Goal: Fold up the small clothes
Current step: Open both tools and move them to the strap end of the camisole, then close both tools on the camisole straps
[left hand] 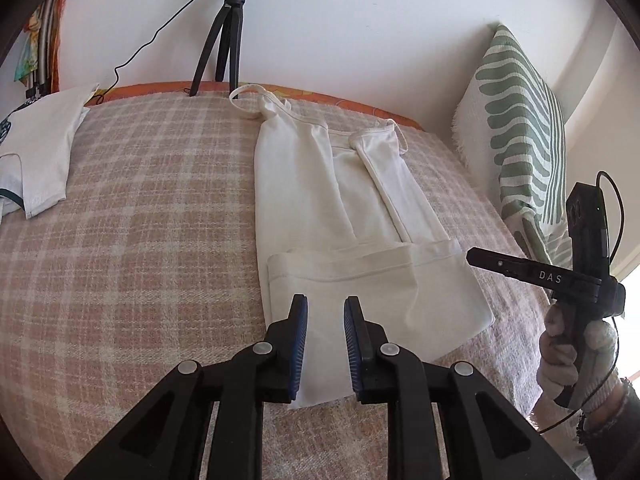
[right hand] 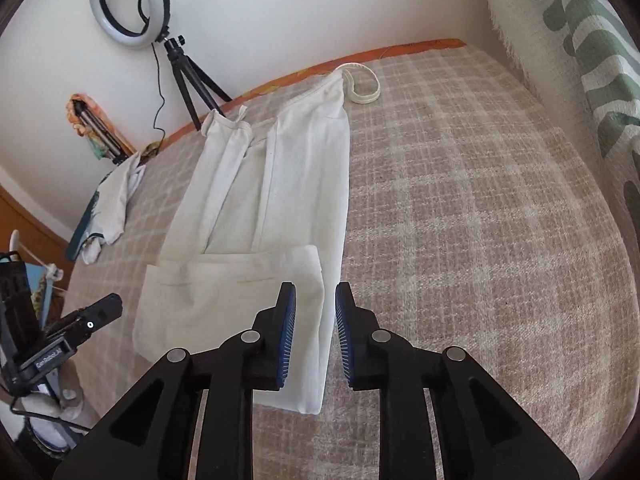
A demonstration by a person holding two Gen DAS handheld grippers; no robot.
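Note:
A white strappy top [left hand: 340, 200] lies flat on the checked bed cover [left hand: 160, 220], its sides folded in and its bottom hem folded up over itself. It also shows in the right wrist view [right hand: 260, 208]. My left gripper [left hand: 326, 304] is open and empty, just above the folded near edge. My right gripper [right hand: 315, 292] is open and empty over the garment's near right edge. In the left wrist view the right gripper [left hand: 496, 264] is held in a gloved hand off the garment's right side. The left gripper [right hand: 100, 312] shows at the left in the right wrist view.
A folded white garment [left hand: 36, 152] lies at the bed's left, also in the right wrist view [right hand: 112, 208]. A ring light [right hand: 128, 2] on a black tripod [left hand: 224, 40] stands at the far edge. A green-patterned cushion [left hand: 524, 132] leans at the right.

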